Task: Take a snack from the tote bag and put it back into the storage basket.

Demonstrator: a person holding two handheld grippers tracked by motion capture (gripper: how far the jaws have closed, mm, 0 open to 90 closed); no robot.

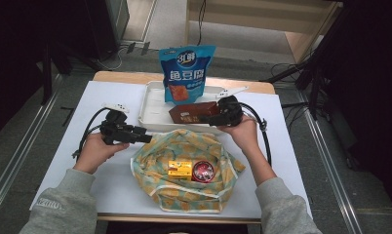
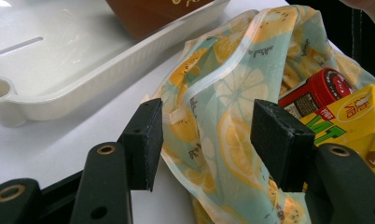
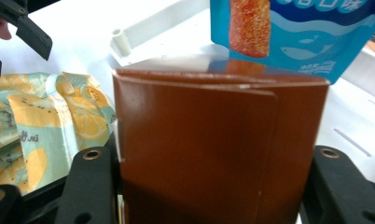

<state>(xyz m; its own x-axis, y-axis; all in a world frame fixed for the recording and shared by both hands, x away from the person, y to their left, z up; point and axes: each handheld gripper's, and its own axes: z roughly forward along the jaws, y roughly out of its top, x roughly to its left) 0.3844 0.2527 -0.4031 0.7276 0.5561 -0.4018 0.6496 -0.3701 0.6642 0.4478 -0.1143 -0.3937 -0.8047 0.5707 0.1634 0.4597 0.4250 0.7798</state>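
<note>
On the white table top [image 1: 111,175], the left gripper [image 1: 141,138] lies level in the person's left hand [image 1: 94,151], its tips at the left rim of the lemon-print fabric bag [image 1: 184,170]. In the left gripper view its two black jaws stand apart with a fold of that bag's rim [image 2: 209,121] between them, and neither pad presses on the cloth, so this claw is open. The bag lies spread open near the table's front edge and holds a yellow drink carton [image 1: 179,169] with a red-lidded round tin [image 1: 203,171] just beside it on the right. Behind the bag sits a white plastic tray [image 1: 152,114], and a blue snack pouch [image 1: 186,73] stands upright against its far side. At the tray's front right part, the right gripper [image 1: 217,118] is clamped on one end of a brown box [image 1: 194,113], whose other end reaches left over the tray. The right gripper view has the box's brown face [image 3: 209,149] wedged between both jaws, with the blue pouch behind it. The person's right hand [image 1: 243,132] holds this gripper just past the bag's right rim.
</note>
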